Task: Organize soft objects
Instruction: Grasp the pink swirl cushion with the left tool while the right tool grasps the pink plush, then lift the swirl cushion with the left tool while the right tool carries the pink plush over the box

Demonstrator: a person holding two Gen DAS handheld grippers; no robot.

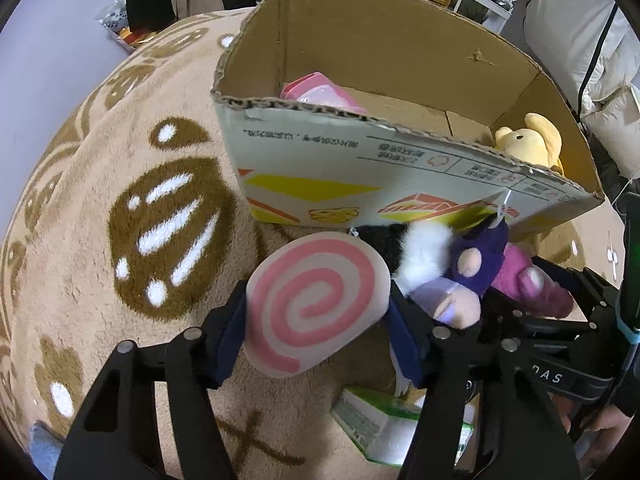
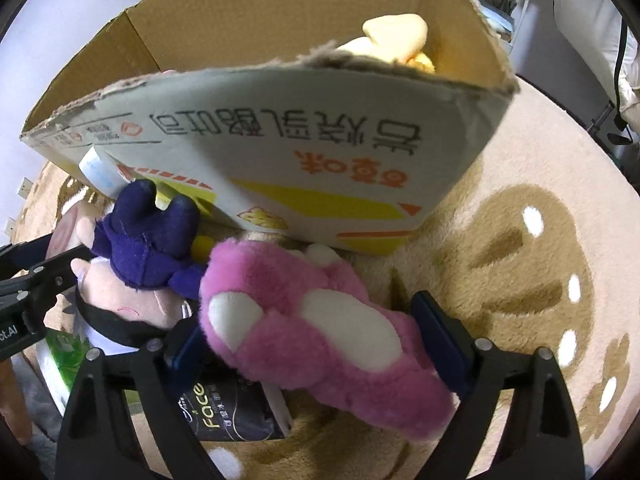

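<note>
So our left tool is clamped on the pink-swirl cushion, just in front of the cardboard box on the rug. Our right tool straddles the pink plush bear, pads apparently not squeezing yet. The purple plush between them is half buried and hard to make out.

An open brown cardboard box stands on a beige plush rug. Inside it, a yellow plush toy lies at the right end and a pink soft item at the left. In front of the box lie a pink-and-white spiral cushion, a purple-and-white plush doll to its right, and a pink plush bear furthest right.
</note>
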